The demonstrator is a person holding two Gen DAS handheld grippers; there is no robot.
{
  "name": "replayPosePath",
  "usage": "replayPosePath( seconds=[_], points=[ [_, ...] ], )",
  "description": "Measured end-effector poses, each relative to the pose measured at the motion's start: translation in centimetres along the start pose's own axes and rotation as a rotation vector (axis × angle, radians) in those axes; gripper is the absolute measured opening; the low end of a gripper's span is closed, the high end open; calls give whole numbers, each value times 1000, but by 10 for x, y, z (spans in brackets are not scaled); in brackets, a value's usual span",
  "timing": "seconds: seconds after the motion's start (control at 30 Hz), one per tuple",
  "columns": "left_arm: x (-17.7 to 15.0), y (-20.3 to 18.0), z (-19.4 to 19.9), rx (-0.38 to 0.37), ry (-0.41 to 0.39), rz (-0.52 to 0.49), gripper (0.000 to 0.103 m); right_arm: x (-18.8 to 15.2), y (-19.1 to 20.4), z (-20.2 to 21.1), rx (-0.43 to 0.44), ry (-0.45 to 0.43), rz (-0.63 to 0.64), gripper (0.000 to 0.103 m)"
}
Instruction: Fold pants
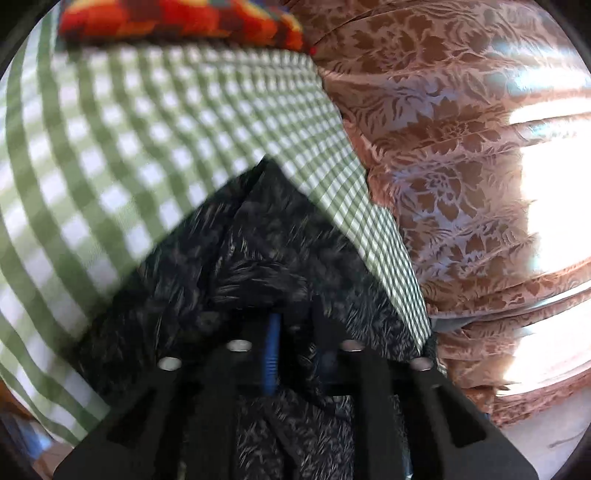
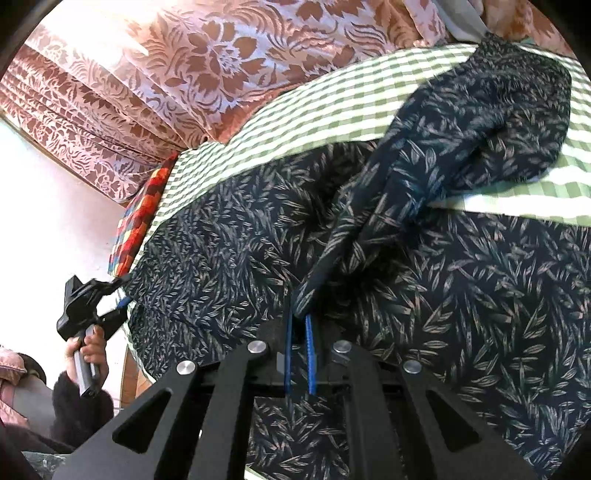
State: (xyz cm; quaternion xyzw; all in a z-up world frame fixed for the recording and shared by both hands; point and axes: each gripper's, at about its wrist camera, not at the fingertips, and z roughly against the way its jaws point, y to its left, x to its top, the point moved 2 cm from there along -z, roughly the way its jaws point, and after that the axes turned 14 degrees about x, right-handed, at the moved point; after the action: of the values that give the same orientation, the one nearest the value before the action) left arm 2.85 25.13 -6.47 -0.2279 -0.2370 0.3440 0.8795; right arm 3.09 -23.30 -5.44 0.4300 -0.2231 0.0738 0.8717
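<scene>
The right gripper (image 2: 299, 325) pinches a bunched fold of the leaf-printed navy pants (image 2: 461, 295). The left gripper (image 1: 291, 317) clamps their edge over the green gingham sheet (image 1: 129, 147), beside the glossy floral curtain (image 1: 443, 147).

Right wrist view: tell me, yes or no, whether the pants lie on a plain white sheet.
No: the dark leaf-print pants lie on a green-and-white checked sheet, not a plain white one.

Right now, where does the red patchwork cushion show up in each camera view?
Left wrist: cushion along the top edge, above the checked cloth.
Right wrist: cushion at middle left, between cloth and wall.
Shared landmark: the floral curtain.
</scene>
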Motion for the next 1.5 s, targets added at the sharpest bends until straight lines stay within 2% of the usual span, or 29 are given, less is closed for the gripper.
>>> replayPosePath(
  seconds=[0.07,0.2,0.27,0.4,0.53,0.63,0.83,0.97,1.1,1.17,1.2,1.27,1.37,1.43,1.5],
  points=[
    [9,-14,13,1,-61,-66,8,2,5,4,7,-10,15,5],
    [15,-54,60,-30,-229,-262,7,10,29,24,45,-67,74,5],
    [8,-57,75,0,-273,-340,7,9,43,37,72,-85,116,5],
    [-11,-21,69,77,-222,-341,7,-12,55,44,93,-25,167,5],
    [-29,22,46,136,-141,-264,7,-46,45,24,87,75,132,5],
    [-36,41,39,132,-116,-220,7,-67,30,3,59,131,89,5],
    [-41,35,49,122,-137,-255,7,-65,24,-10,20,154,87,5],
    [-46,41,40,142,-103,-245,7,-58,35,6,42,131,109,5],
    [-52,51,26,140,-28,-233,7,-60,34,11,34,134,118,5],
    [-53,58,23,133,-2,-201,15,-64,23,4,18,155,89,5],
    [-53,61,24,122,2,-188,15,-67,16,-1,9,168,70,4],
    [-51,60,29,125,-1,-186,15,-69,7,-5,11,168,45,4],
    [-49,51,43,174,-44,-230,17,-69,10,-2,9,166,58,4],
    [-48,47,53,224,-80,-249,18,-68,14,1,7,167,74,4],
    [-47,39,65,285,-150,-285,25,-64,19,2,12,162,87,4]
  ],
)
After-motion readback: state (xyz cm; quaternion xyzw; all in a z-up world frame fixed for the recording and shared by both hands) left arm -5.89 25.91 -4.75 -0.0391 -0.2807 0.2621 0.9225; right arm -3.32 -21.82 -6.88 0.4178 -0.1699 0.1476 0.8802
